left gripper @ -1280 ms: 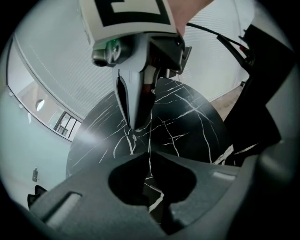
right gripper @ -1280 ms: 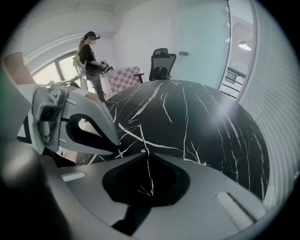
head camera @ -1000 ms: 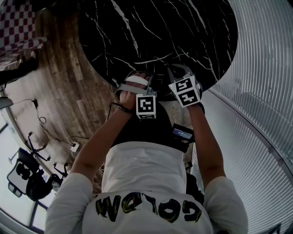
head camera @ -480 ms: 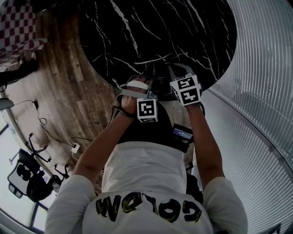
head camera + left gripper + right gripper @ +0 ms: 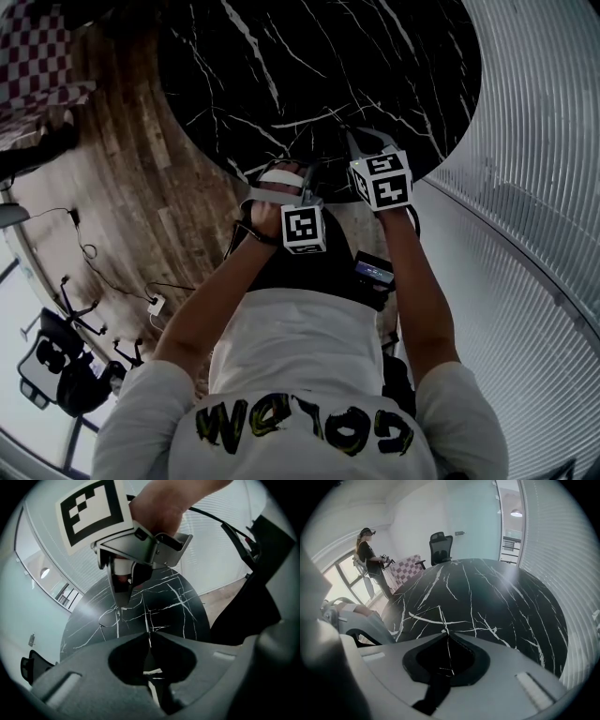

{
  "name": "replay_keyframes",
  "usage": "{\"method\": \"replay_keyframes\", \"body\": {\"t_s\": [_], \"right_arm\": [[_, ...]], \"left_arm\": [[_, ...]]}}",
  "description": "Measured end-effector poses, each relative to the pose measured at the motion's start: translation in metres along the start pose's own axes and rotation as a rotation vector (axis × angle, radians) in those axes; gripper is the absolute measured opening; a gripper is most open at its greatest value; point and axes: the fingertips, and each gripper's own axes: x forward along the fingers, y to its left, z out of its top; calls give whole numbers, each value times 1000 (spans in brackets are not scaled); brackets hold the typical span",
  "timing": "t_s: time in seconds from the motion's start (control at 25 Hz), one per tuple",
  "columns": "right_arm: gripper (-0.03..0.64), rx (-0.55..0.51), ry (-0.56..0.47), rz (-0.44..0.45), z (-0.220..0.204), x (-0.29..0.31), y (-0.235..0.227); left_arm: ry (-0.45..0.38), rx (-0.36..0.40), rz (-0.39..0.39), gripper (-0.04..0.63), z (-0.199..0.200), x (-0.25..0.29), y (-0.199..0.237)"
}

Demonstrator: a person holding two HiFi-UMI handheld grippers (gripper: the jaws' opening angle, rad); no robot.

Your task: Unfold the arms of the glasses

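Both tongs were held side by side over the near rim of the tabletop (image 5: 394, 56), each angled steeply downward from a bent wrist. The left hand (image 5: 275, 192) was wrapped round its handle, with the marker cube (image 5: 303, 228) turned up towards the head. The left tongs (image 5: 146, 637) were seen drawn together, with only a hairline slit left between the jaws; whether any wire was pinched there could not be told. The right tongs (image 5: 442, 632) were likewise closed, and appeared to be nipped on the thin wire of the glasses (image 5: 108, 618).

The glasses were shown clearly only in the left gripper view. There a fine wire loop was seen at the very tip of the right tongs, touching it, beyond the left tongs and a little to their left (in the head view it was covered by hands and cubes). Only in the right gripper view were an office chair (image 5: 441, 548) and a standing person (image 5: 370, 557) seen, far beyond the tongs.

The tabletop was round, of glossy black stone veined in white. The floor (image 5: 141, 178) beside it was laid in wood planks.
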Motion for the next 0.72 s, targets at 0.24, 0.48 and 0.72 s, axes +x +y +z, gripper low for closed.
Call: {"method": "replay_keyframes", "body": {"t_s": [0.24,0.48,0.72], "right_arm": [[11,39,0,-9,-3,-1,-3],[11,91,19,-17,-4,-2,-6],[12,80,41,-31,-6,-2,-6]], "left_arm": [[-8,-24,-14,20,6,-2,-11],[-19,-10,-24,24,11,-4,-21],[-34,-23,-37,25,13,-4,-25]]}}
